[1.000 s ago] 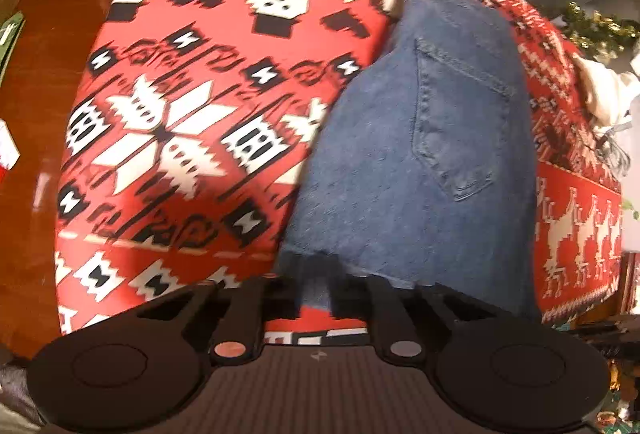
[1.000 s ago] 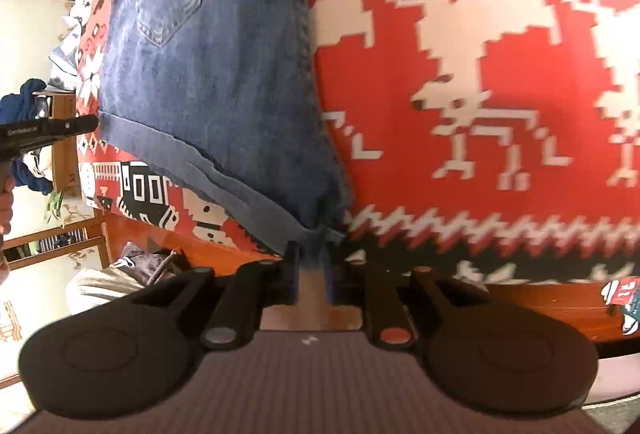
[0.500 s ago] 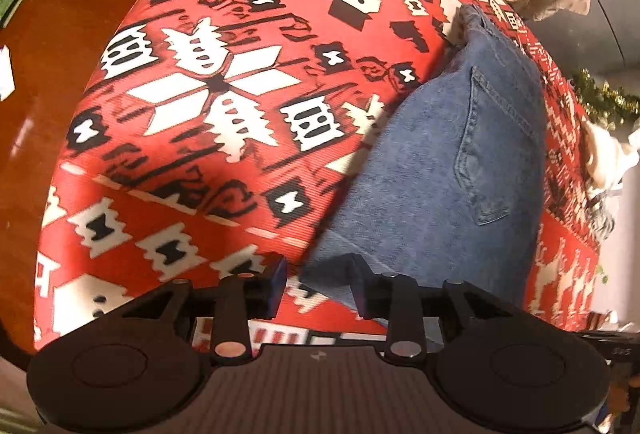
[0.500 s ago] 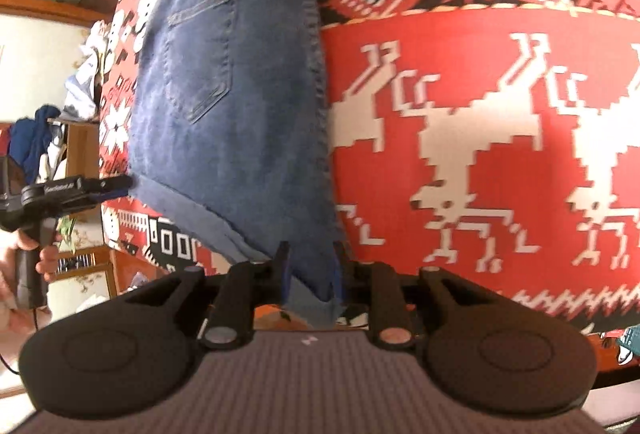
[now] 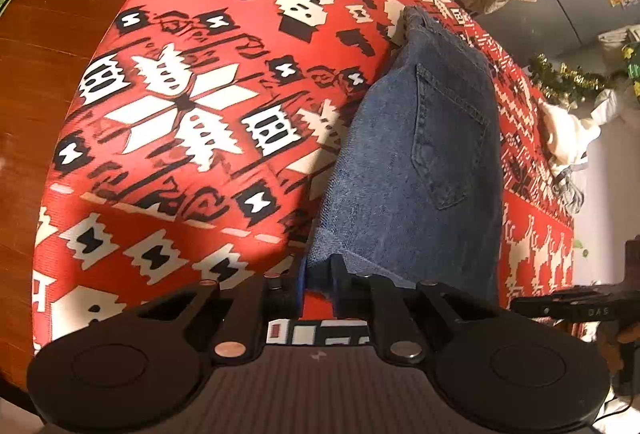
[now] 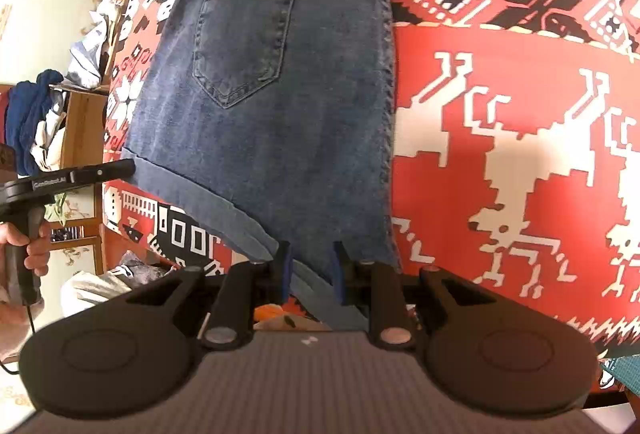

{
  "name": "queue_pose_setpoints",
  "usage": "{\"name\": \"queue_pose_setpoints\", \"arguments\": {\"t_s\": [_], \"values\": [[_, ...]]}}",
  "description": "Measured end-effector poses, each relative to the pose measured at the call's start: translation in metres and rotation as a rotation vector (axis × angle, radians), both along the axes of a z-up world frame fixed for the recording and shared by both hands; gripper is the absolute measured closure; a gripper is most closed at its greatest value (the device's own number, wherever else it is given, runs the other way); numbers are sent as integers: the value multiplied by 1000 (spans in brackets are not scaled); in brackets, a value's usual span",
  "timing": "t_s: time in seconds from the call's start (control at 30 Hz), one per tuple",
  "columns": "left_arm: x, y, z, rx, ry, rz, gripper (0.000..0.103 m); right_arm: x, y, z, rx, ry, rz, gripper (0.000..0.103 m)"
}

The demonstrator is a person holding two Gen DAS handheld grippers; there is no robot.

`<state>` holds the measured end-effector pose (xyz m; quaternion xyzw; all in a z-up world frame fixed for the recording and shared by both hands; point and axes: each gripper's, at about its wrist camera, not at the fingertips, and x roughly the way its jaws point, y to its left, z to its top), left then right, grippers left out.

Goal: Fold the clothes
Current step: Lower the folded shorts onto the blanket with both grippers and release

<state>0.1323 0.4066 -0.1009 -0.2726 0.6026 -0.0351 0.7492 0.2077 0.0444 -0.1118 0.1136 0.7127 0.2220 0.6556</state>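
Denim shorts [image 5: 420, 154] flat on red patterned cloth [image 5: 180, 94], w/ one back pocket [image 6: 244, 34] up, so prob. already halved side to side.

Change vs 1 s ago: both tongs were shut on hem then. Now R gripper [image 6: 311, 268] w/ jaws clearly apart, hem lying loose in the gap, not pinched. L gripper [image 5: 317, 280] opened wide half a sec ago, now narrower again w/ the hem corner betw. the tips. Pinched or just sitting there: can't tell.

Meaning for task: looks like a put-down after a pull or straighten, denim now smooth, no big wrinkles. Fits either a pause before another fold or a finished fold. Not settled from this.

Orientation: long axis from cloth's near edge to far edge. Waistband pointing away toward far edge, hem toward the tongs at near edge. R-side hem corner hanging a bit past near edge. Hem line slanted, not parallel to that edge, L corner further in on the cloth.
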Motion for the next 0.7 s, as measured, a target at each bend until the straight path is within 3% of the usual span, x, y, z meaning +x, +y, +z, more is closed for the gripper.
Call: {"name": "queue_pose_setpoints", "arguments": {"t_s": [0.17,0.3,0.47,0.63,0.7], "values": [[11,-4,-9,31,34,-16,96,7,8,0,4,-15,12,80],[14,0,-6,74,43,-47,84,28,16,7,6,-87,39,80],[19,14,12,115,3,34,83,56,29,16,12,-187,79,80],[45,-3,30,-12,-141,160,91,105,77,23,80,-357,193,85],[53,-17,21,-37,-148,212,91,124,101,23,128,-404,224,86]]}}
